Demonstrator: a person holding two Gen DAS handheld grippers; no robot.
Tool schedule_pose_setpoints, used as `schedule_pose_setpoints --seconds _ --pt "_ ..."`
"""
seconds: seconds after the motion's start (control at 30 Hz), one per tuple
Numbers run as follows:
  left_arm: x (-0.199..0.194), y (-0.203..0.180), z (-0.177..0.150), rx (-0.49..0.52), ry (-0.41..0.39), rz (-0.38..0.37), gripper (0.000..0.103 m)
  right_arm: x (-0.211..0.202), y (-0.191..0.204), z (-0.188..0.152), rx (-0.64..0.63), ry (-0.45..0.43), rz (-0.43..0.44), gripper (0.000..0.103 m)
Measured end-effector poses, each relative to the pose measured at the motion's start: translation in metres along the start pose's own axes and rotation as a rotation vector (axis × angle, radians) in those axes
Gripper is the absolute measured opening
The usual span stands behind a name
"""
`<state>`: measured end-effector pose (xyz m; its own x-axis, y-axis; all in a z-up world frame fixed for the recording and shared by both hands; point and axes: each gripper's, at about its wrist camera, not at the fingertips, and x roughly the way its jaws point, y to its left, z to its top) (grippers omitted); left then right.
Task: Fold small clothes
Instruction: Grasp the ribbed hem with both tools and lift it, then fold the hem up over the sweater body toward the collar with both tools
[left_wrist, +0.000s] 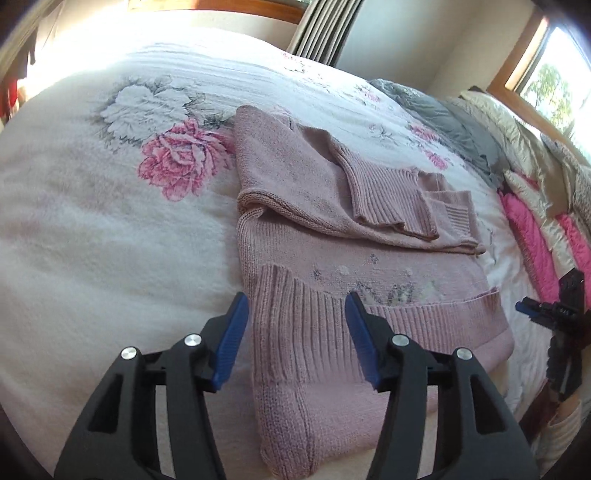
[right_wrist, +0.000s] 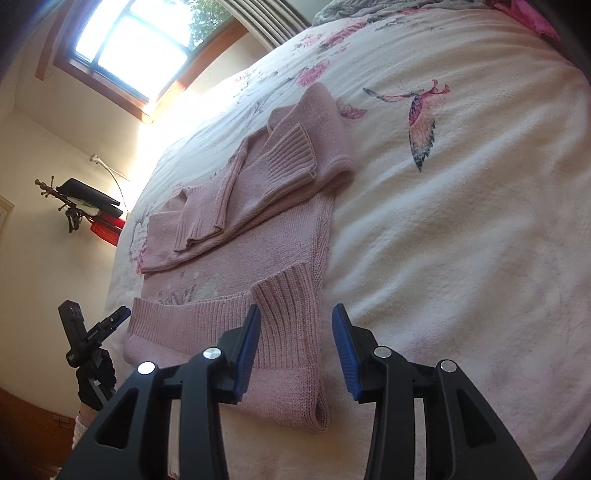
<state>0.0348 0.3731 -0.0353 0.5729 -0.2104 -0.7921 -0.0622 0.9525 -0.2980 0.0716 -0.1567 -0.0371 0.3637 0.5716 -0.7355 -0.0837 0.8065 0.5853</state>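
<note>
1. Here, in the left wrist view, the left tongs (left_wrist: 295, 339) hang with jaws wide apart and nothing between them, poised over the near left corner of the dusty-pink knitted sweater (left_wrist: 332, 229). The sweater lies partly folded on the white floral bedspread (left_wrist: 92, 229), sleeves laid across the body and the ribbed hem (left_wrist: 314, 325) nearest.
2. The step looks to be the last fold, hem up toward the neck. It would go best if each tongs pinched through all layers at a hem corner, and both lifted level together.
3. This view alone shows the rumpled grey and pink bedding (left_wrist: 517, 192) along the bed's far right edge, and the right tongs (left_wrist: 532, 308) as a small tip, their gap unreadable here.
4. In the right wrist view, the right tongs (right_wrist: 295, 347) stand apart and empty over the hem's right corner.
5. Only here appear the window (right_wrist: 129, 40), a printed butterfly (right_wrist: 417, 118), and a gloved hand (right_wrist: 96, 380) holding the other tool.
</note>
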Motion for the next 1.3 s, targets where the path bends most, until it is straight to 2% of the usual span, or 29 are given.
schedule_pose_setpoints --seconds 0.07,0.13,0.17,0.23,0.27,0.47,0.6,0.73,0.83,0.87,0.9,0.93,0.97,1.03,1.3 --pt "0.01 -0.005 0.002 0.052 0.019 0.04 0.054 0.003 0.003 0.0 -0.016 0.007 -0.004 0.042" --pt "0.018 -0.009 0.004 0.085 0.032 0.062 0.047 0.006 0.006 0.0 -0.031 0.012 -0.013 0.043" --pt "0.02 -0.01 0.003 0.1 0.035 0.075 0.041 0.008 0.007 0.001 -0.037 0.014 -0.018 0.043" --pt "0.022 -0.012 0.003 0.12 0.036 0.081 0.014 0.011 0.008 0.003 -0.049 0.019 -0.027 0.043" --pt "0.022 -0.013 0.002 0.124 0.036 0.076 0.011 0.013 0.009 0.004 -0.056 0.021 -0.032 0.043" --pt "0.012 -0.016 -0.001 0.133 0.017 0.034 0.01 0.027 0.019 0.013 -0.124 0.037 -0.067 0.046" --pt "0.023 -0.016 0.001 0.154 0.044 0.055 0.012 0.043 0.029 0.018 -0.19 0.066 -0.11 0.048" --pt "0.033 -0.019 0.001 0.164 0.055 0.076 0.023 0.062 0.038 0.018 -0.254 0.116 -0.146 0.048" --pt "0.038 -0.024 0.0 0.19 0.061 0.091 0.022 0.077 0.044 0.015 -0.299 0.153 -0.193 0.047" --pt "0.039 -0.026 -0.001 0.203 0.061 0.098 0.022 0.079 0.045 0.013 -0.315 0.158 -0.207 0.044" --pt "0.038 -0.027 -0.002 0.214 0.058 0.104 0.012 0.08 0.048 0.011 -0.336 0.157 -0.228 0.036" --pt "0.037 -0.028 -0.003 0.219 0.057 0.104 0.01 0.08 0.05 0.009 -0.358 0.153 -0.246 0.029" --pt "0.035 -0.027 -0.003 0.214 0.053 0.097 0.01 0.079 0.053 0.007 -0.377 0.147 -0.255 0.027" --pt "0.027 -0.026 -0.004 0.194 0.032 0.074 0.009 0.072 0.056 0.005 -0.389 0.134 -0.231 0.011" --pt "-0.028 -0.036 -0.008 0.188 -0.097 -0.014 0.009 0.024 0.077 -0.006 -0.43 0.029 -0.169 0.011"
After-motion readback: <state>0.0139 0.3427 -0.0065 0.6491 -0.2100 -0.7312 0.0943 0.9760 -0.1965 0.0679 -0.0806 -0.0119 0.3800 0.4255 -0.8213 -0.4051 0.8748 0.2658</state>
